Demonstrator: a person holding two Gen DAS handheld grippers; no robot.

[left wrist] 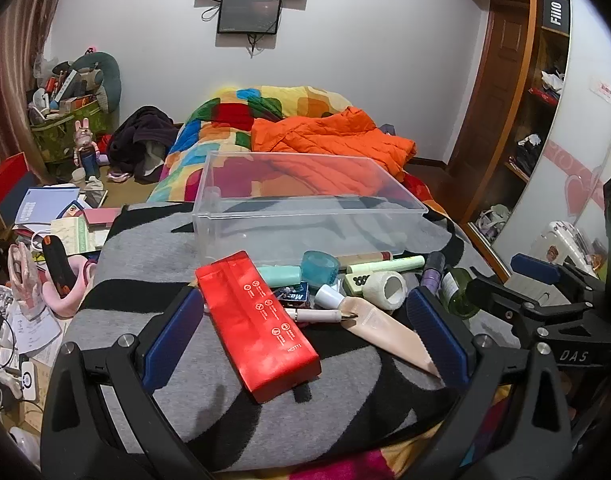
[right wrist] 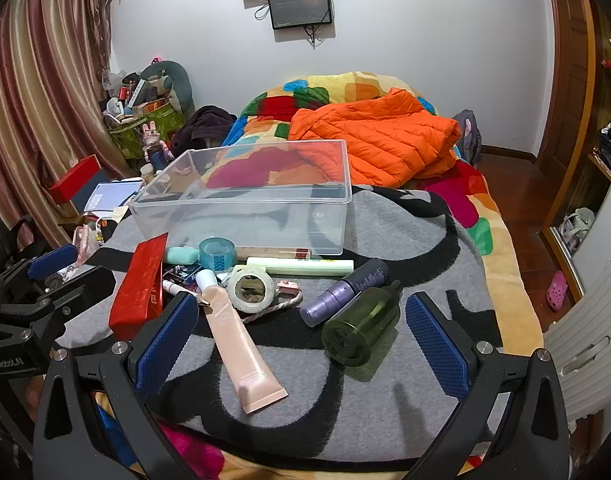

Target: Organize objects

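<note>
I've got both grippers over the grey and black blanket (right wrist: 385, 236), neither holding anything. My left gripper (left wrist: 305, 328) is spread wide, its 2 blue pads either side of the red box (left wrist: 257, 324), which lies flat and angled, not touched by either pad. My right gripper (right wrist: 301, 336) is released too, with the peach tube (right wrist: 237, 344) lying near its left pad and the green bottle (right wrist: 361, 324) on its side closer to the right pad. Just beyond the green bottle lies the purple bottle (right wrist: 345, 292), touching it. The white tape roll (right wrist: 249, 288) sits further left. Far behind the pile stands the clear plastic bin (right wrist: 245, 196), with nothing in it that I can see.
</note>
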